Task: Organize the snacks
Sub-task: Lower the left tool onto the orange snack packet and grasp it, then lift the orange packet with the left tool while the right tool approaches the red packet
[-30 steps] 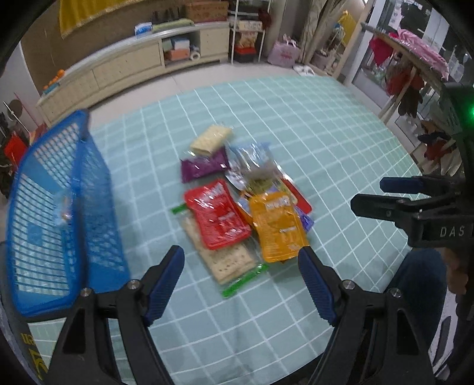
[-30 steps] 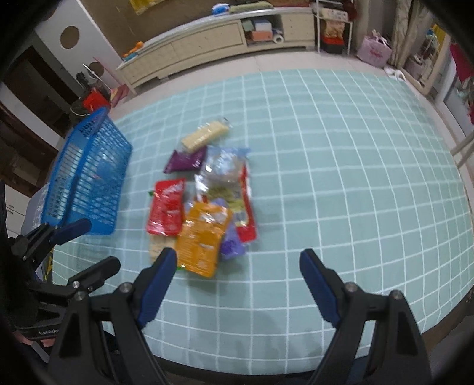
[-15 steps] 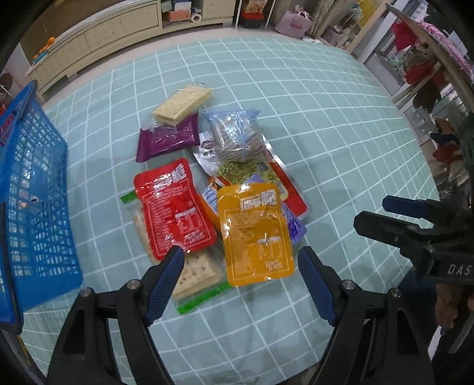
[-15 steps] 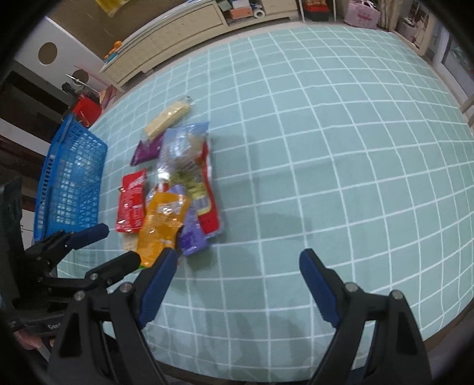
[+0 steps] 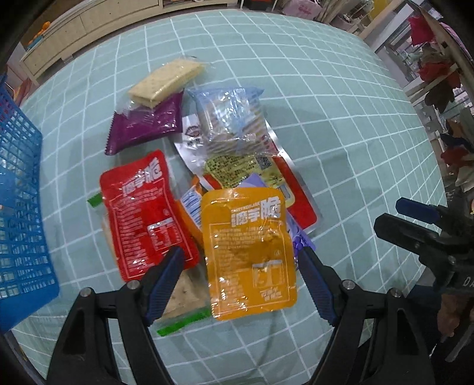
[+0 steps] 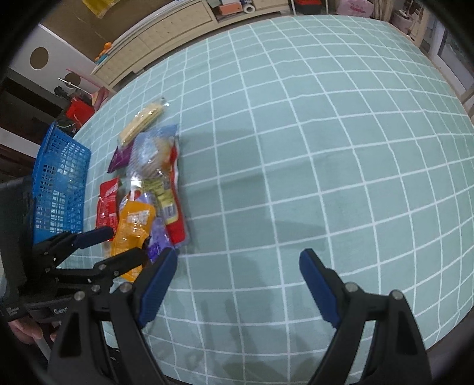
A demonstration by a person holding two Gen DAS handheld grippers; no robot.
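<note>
A pile of snack packs lies on the green checked cloth (image 5: 340, 97). An orange pouch (image 5: 248, 248) lies on top at the front, beside a red pouch (image 5: 145, 213), with a purple pack (image 5: 145, 124), a cracker pack (image 5: 167, 81) and a clear blue bag (image 5: 234, 118) behind. My left gripper (image 5: 241, 284) is open and empty, its fingers on either side of the orange pouch's near end. My right gripper (image 6: 237, 281) is open and empty over bare cloth to the right of the pile (image 6: 148, 189). The blue basket (image 5: 20, 207) stands at the left.
The right gripper shows at the right edge of the left wrist view (image 5: 426, 234), and the left gripper at the lower left of the right wrist view (image 6: 89, 254). A low cabinet (image 6: 183, 26) runs along the far side. Clothes racks (image 5: 438, 74) stand at the right.
My left gripper has moved forward and down to the pile, so the orange pouch now lies between its open fingers. My right gripper has shifted to the right, away from the pile.
</note>
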